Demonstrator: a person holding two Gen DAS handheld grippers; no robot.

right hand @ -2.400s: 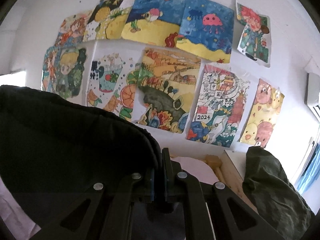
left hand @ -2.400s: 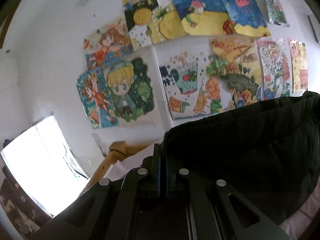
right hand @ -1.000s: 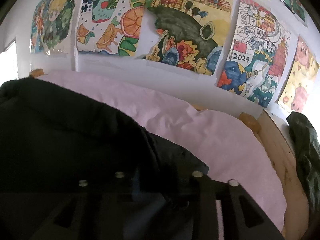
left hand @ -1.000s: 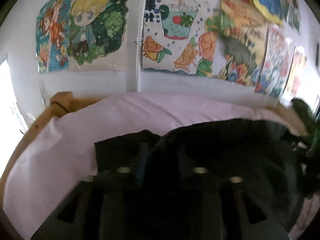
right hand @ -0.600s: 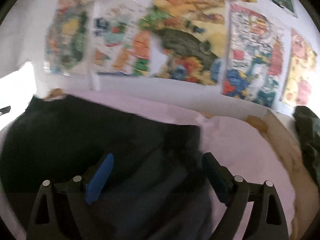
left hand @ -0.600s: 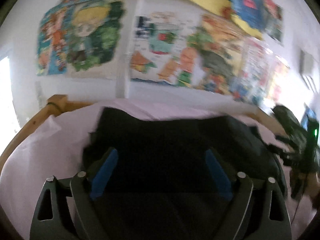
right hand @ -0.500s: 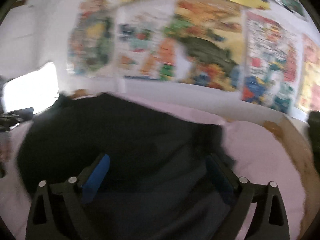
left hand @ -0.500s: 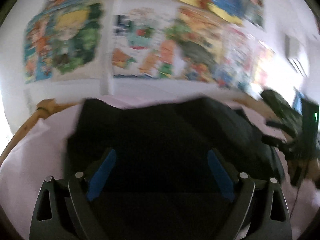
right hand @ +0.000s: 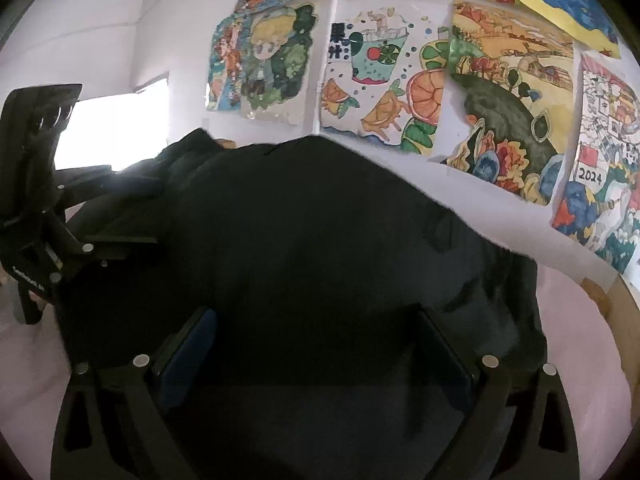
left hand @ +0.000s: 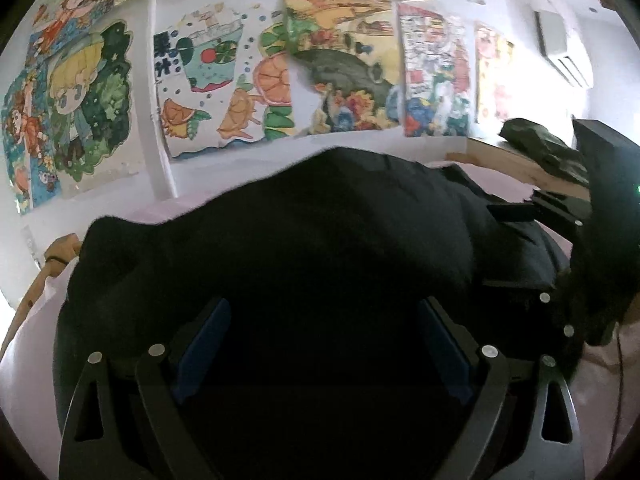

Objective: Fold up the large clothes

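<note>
Pink-sheeted bed [left hand: 24, 360] below a wall of children's paintings [left hand: 208, 68]. Left view: left gripper [left hand: 322, 344] jaws wide, empty, over the bulky black padded garment [left hand: 320, 232] on the bed. Right view: right gripper [right hand: 316, 350] likewise spread, gripping nothing, above the garment [right hand: 320, 220].

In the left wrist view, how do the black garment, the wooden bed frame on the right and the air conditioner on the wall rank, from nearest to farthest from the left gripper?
1. The black garment, directly under and ahead of the open left gripper.
2. The wooden bed frame, behind the garment, to the right.
3. The air conditioner, high on the wall, upper right.
</note>
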